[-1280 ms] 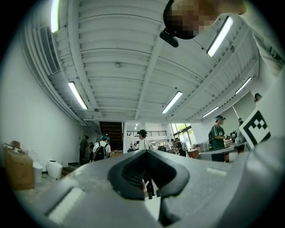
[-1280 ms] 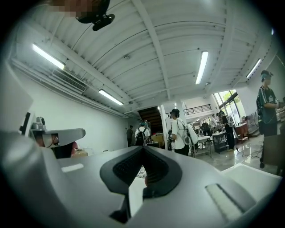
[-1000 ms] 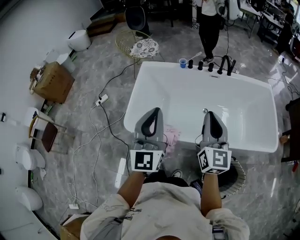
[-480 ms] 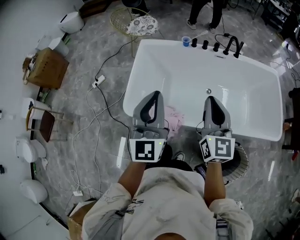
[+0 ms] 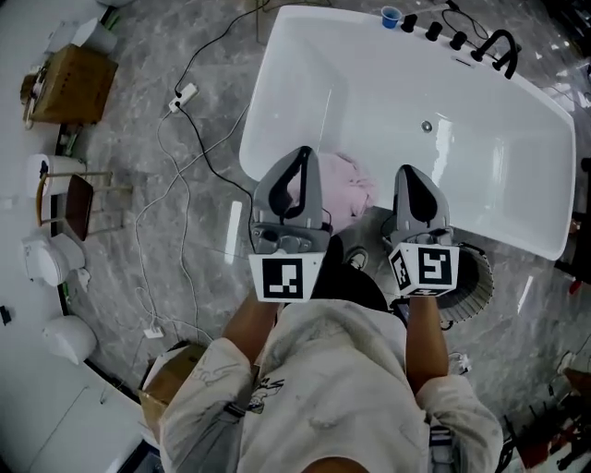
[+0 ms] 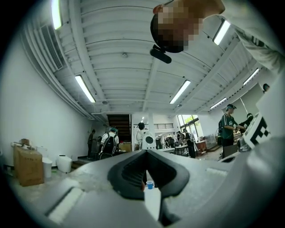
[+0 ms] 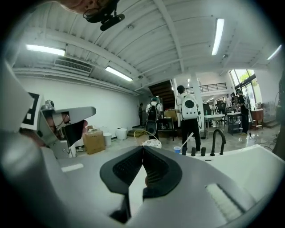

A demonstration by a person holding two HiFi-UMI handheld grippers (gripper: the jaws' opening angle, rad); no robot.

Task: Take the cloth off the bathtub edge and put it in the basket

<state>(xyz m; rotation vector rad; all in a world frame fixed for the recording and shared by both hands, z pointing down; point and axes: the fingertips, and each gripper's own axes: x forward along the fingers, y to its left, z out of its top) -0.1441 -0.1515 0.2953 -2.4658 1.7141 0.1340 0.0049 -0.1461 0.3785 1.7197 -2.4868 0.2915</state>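
Note:
A pink cloth (image 5: 347, 187) lies bunched on the near edge of the white bathtub (image 5: 277, 92); part of it is hidden behind my left gripper (image 5: 297, 155). That gripper hangs over the cloth's left side with its jaws shut and empty, tips meeting in the left gripper view (image 6: 145, 152). My right gripper (image 5: 410, 172) is to the cloth's right, over the tub's near rim, shut on nothing; its tips close in the right gripper view (image 7: 143, 148). A dark round basket (image 5: 469, 282) stands on the floor just below the tub's near rim, under my right hand.
Black taps and a faucet (image 5: 499, 44) and a blue cup (image 5: 391, 16) sit on the tub's far rim. Cables and a power strip (image 5: 185, 93) trail over the marble floor at left. A cardboard box (image 5: 76, 85) and white toilets (image 5: 65, 337) line the left wall. People stand far off (image 7: 189, 116).
The head view has tilted further down, so the tub has slid up the frame. More of the pink cloth shows beside the left gripper. Both grippers stay shut.

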